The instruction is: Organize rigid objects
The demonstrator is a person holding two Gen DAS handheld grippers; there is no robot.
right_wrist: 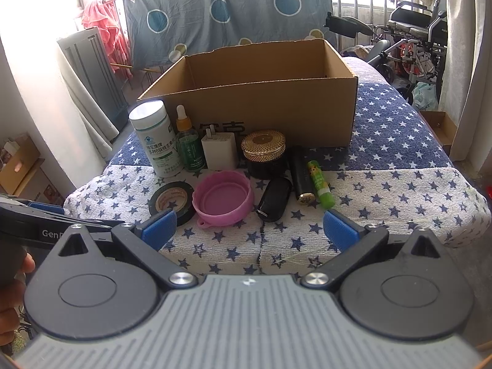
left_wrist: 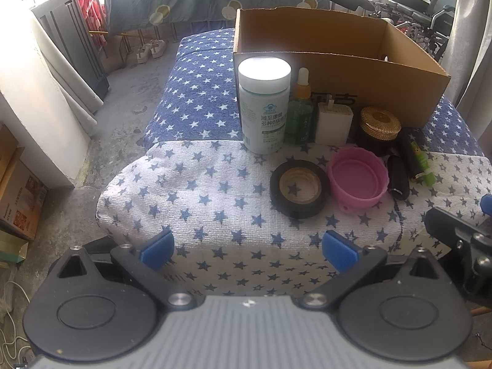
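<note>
An open cardboard box (left_wrist: 338, 70) (right_wrist: 261, 98) stands at the back of a star-patterned cloth. In front of it stand a white pill bottle (left_wrist: 264, 107) (right_wrist: 155, 138), a green dropper bottle (left_wrist: 299, 113) (right_wrist: 189, 141), a white charger (left_wrist: 333, 123) (right_wrist: 219, 150) and a gold-lidded dark jar (left_wrist: 379, 129) (right_wrist: 265, 152). Nearer lie a black tape roll (left_wrist: 298, 189) (right_wrist: 172, 200), a pink lid (left_wrist: 356, 181) (right_wrist: 223, 201), a black key fob (right_wrist: 274, 200), a black tube (right_wrist: 301, 173) and a green glue stick (right_wrist: 321, 184). My left gripper (left_wrist: 247, 253) and right gripper (right_wrist: 250, 229) both hover open before the cloth's near edge, holding nothing.
The cloth (left_wrist: 200, 184) covers a raised surface that drops to a concrete floor (left_wrist: 123, 117) on the left. A wheelchair (right_wrist: 412, 37) and hanging patterned sheet (right_wrist: 221, 9) stand behind. The other gripper shows at the right edge (left_wrist: 461, 246) and at the left edge (right_wrist: 46, 230).
</note>
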